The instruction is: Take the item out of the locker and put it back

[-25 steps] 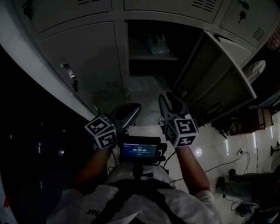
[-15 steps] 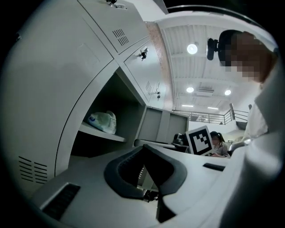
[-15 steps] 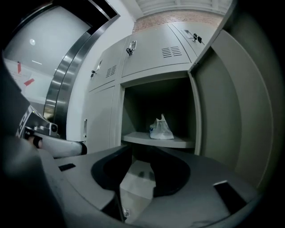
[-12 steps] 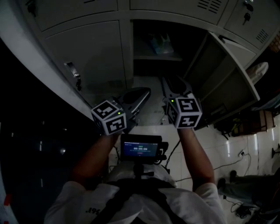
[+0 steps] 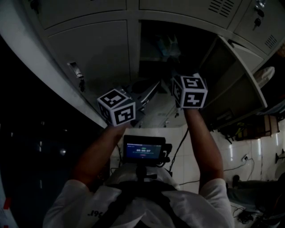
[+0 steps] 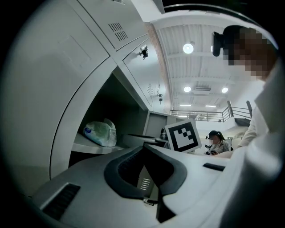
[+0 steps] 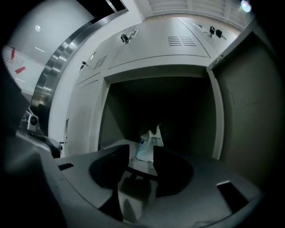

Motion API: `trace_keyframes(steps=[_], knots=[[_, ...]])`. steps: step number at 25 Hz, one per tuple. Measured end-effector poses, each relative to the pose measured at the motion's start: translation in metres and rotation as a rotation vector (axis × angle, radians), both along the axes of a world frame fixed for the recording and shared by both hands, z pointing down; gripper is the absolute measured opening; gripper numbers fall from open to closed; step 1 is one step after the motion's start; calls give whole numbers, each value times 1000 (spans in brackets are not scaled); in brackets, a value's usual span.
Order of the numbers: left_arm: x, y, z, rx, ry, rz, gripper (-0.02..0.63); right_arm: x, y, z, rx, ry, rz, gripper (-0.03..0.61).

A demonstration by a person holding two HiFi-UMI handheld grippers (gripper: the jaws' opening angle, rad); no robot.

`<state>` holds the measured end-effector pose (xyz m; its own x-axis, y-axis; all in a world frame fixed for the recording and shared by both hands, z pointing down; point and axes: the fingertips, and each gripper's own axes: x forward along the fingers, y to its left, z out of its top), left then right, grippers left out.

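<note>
A pale plastic bag (image 5: pixel 167 44) lies on the shelf inside the open locker (image 5: pixel 178 26). From the left gripper view the bag (image 6: pixel 100 133) rests on the shelf, up and to the left of my left gripper (image 6: pixel 143 149), whose jaws meet at their tips with nothing in them. My right gripper (image 7: pixel 141 153) is open; its jaws have just been opening, and the bag (image 7: pixel 149 141) shows through their gap, farther back and untouched. In the head view the left gripper (image 5: pixel 150 87) and the right gripper (image 5: pixel 177 76) are raised before the locker mouth.
The locker's door (image 5: pixel 231 84) stands swung out on the right. Shut locker doors surround it, one with a latch (image 5: pixel 75 73) at left, one with keys (image 5: pixel 259 10) above right. A small monitor (image 5: pixel 142 150) sits at my chest. A seated person (image 6: pixel 217 141) is far behind.
Both grippers have risen and moved towards the open locker. The right gripper's jaws stand wider apart than before.
</note>
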<state>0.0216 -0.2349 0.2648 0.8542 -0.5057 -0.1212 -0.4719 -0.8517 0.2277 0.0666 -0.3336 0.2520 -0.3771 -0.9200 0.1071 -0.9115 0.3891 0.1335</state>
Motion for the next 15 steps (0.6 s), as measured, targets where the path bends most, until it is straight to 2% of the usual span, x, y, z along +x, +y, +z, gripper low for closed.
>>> trace_keyframes(steps=[5, 15], knots=[[3, -9, -3, 4, -2, 1, -6, 0, -21, -6, 10, 28, 20, 184], [6, -32, -8, 16, -56, -18, -6, -4, -79, -28, 25, 70, 57, 218]])
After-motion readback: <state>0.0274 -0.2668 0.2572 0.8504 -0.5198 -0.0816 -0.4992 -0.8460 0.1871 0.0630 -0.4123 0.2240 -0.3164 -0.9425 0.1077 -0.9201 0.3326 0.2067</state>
